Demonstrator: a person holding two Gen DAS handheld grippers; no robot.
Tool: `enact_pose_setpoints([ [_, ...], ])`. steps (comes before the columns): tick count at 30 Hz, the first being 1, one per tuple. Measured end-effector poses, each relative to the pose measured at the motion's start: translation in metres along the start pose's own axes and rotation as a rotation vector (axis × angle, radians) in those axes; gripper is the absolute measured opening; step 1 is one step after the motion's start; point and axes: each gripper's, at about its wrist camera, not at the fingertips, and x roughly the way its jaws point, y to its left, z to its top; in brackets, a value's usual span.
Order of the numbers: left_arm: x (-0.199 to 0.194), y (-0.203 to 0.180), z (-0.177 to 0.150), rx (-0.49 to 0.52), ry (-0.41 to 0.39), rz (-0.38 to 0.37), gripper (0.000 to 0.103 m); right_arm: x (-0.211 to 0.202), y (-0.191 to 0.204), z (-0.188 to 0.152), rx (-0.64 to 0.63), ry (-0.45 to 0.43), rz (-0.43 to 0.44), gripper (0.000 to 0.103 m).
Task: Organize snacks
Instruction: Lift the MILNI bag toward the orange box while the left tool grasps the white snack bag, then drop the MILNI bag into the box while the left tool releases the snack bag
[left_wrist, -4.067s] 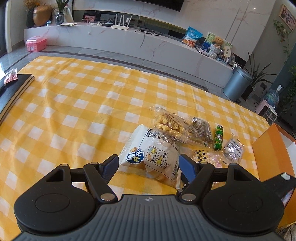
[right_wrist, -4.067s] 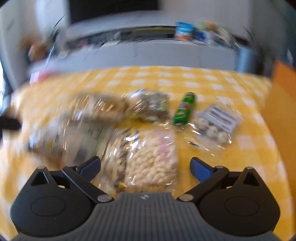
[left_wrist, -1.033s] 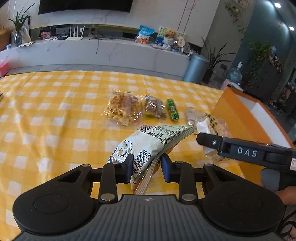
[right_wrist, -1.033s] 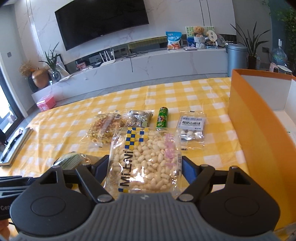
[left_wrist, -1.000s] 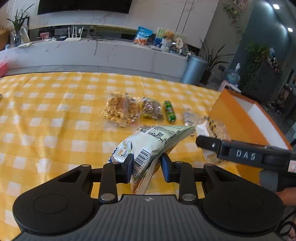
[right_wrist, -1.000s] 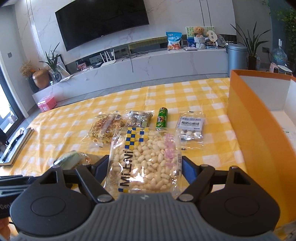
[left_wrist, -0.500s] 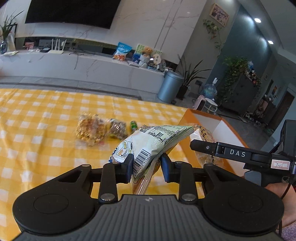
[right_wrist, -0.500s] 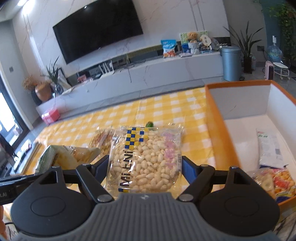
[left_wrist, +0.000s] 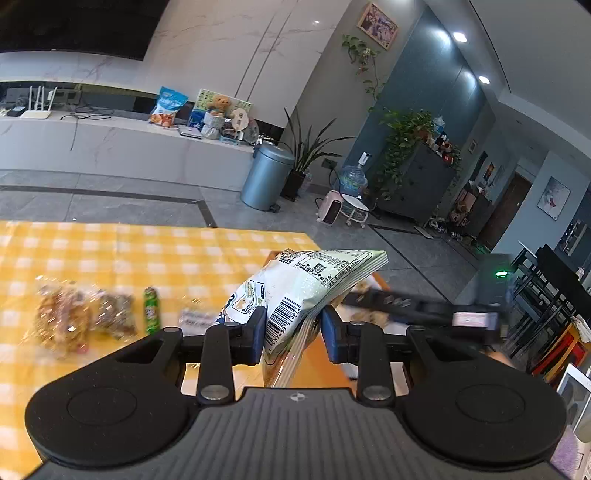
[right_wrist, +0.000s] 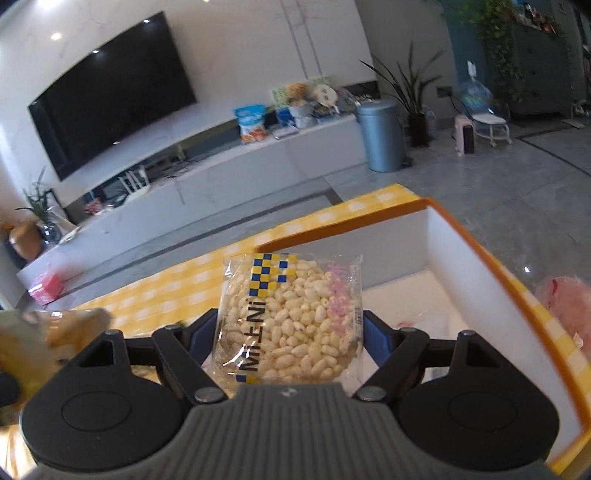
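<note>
Left gripper (left_wrist: 293, 334), jaws narrow, clamps the white snack bag (left_wrist: 306, 286); right gripper (right_wrist: 290, 334), jaws wide, grips the puffed-rice pack (right_wrist: 290, 317). Both packs, over the checked cloth (left_wrist: 110, 251) a second ago, now hang above the orange box (right_wrist: 476, 266).

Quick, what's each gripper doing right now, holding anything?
Left gripper: shut on the white snack bag.
Right gripper: shut on the clear puffed-snack packet.
</note>
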Motion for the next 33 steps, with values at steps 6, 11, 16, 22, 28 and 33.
enact_pose_setpoints([
  [6, 0.036, -0.013, 0.008, -0.001, 0.017, -0.032, 0.035, 0.046, -0.039, -0.010, 0.141, 0.099, 0.021, 0.078],
  [11, 0.057, -0.012, 0.011, -0.059, 0.023, -0.040, 0.035, 0.051, -0.039, -0.011, 0.145, 0.133, 0.049, 0.078],
  [16, 0.068, -0.015, 0.011, -0.030, 0.043, -0.044, 0.035, 0.052, -0.041, -0.009, 0.146, 0.146, 0.036, 0.078],
  [22, 0.075, -0.028, 0.009, 0.018, 0.073, -0.030, 0.035, 0.051, -0.040, -0.008, 0.161, 0.157, 0.021, 0.078],
  [28, 0.078, -0.039, 0.011, 0.033, 0.079, -0.029, 0.035, 0.053, -0.042, -0.004, 0.175, 0.178, -0.017, 0.087],
  [33, 0.082, -0.046, 0.012, 0.061, 0.100, -0.015, 0.035, 0.035, -0.032, -0.003, 0.046, 0.115, -0.169, 0.093],
])
